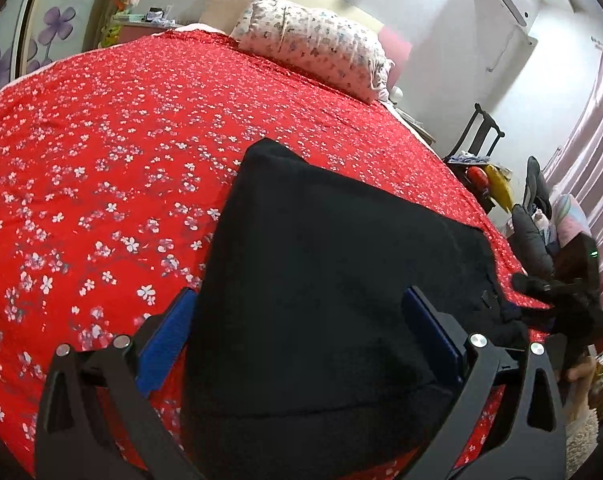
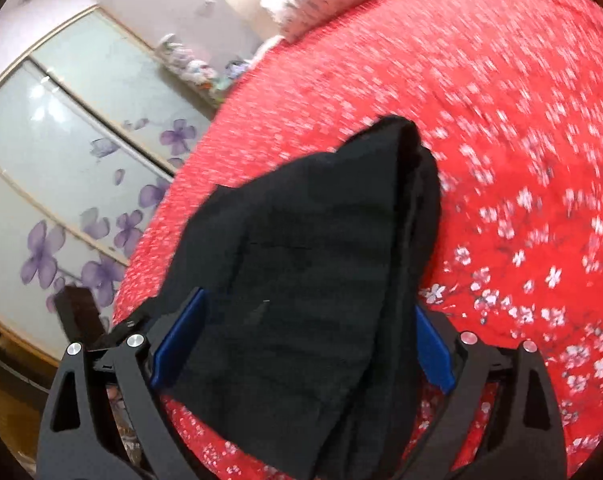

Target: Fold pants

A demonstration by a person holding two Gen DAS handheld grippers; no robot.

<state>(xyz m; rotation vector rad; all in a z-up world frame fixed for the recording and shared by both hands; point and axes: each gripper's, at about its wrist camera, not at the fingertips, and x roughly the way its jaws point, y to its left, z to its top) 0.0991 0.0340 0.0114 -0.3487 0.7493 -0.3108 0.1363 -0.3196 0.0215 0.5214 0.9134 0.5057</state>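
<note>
the black, soft-looking fabric pants (image 1: pixel 325 280) lie in a folded heap on the bed, over the red bedspread printed with small white blossoms (image 1: pixel 101 160), and they serve here as the landmark for everything else. in the left wrist view the left gripper (image 1: pixel 301 340) stands with its jaws wide apart on either side of the pants' near end; the blue pads (image 1: pixel 165 340) flank the cloth and do not clearly pinch it, so the gripper reads as open around the fabric. beyond the pants, at the far end of the bed, lies a white pillow with a small floral print (image 1: pixel 313 48). to the right of the pants, past the bed's edge, the other black gripper handle (image 1: pixel 569 308) shows with part of a hand under it, and behind that a dark chair (image 1: pixel 477 132) holds mixed clutter. in the right wrist view, which is blurred, the right gripper (image 2: pixel 305 336) likewise has its jaws spread wide, one blue pad (image 2: pixel 181 340) on each side of the pants (image 2: pixel 313 260), whose folded layers rise to a peak just ahead of the fingers; the pads stand beside the cloth without squeezing it. left of the pants in this view, beyond the bedspread (image 2: pixel 501 160), stands a pale sliding wardrobe door with purple flower decals (image 2: pixel 61 184).
</note>
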